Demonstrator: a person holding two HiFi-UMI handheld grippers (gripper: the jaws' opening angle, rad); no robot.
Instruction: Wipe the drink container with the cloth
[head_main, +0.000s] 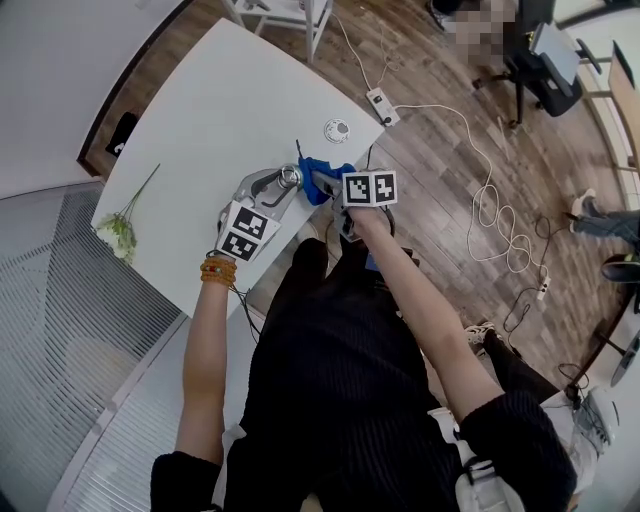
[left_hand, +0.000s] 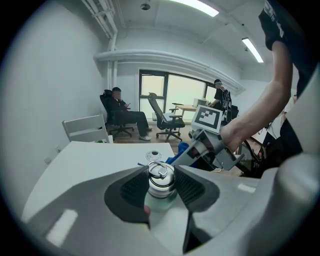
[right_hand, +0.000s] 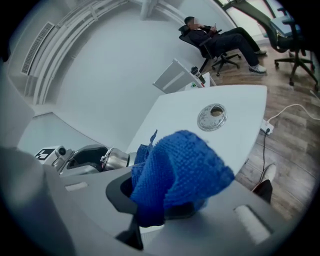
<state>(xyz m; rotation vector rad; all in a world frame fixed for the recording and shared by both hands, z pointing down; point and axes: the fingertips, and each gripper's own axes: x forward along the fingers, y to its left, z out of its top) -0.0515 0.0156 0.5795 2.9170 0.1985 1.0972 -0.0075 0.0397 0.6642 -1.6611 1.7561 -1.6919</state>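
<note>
Nearest the lens, my left gripper (left_hand: 161, 186) is clamped on the drink container (left_hand: 160, 173) just below its metal cap, at the near right edge of the white table (head_main: 200, 120). My right gripper (right_hand: 167, 202) is closed on the bunched blue cloth (right_hand: 175, 167), just right of the container. Procedure: hold the left clamp firm, press the cloth onto exposed wall and stroke steadily, staying clear of the jaws.

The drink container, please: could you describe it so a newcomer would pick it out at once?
Start at the white table, near its edge by the person. There the left gripper clamps the drink container, beside the blue cloth. Its shiny looped metal cap sets it apart.
</note>
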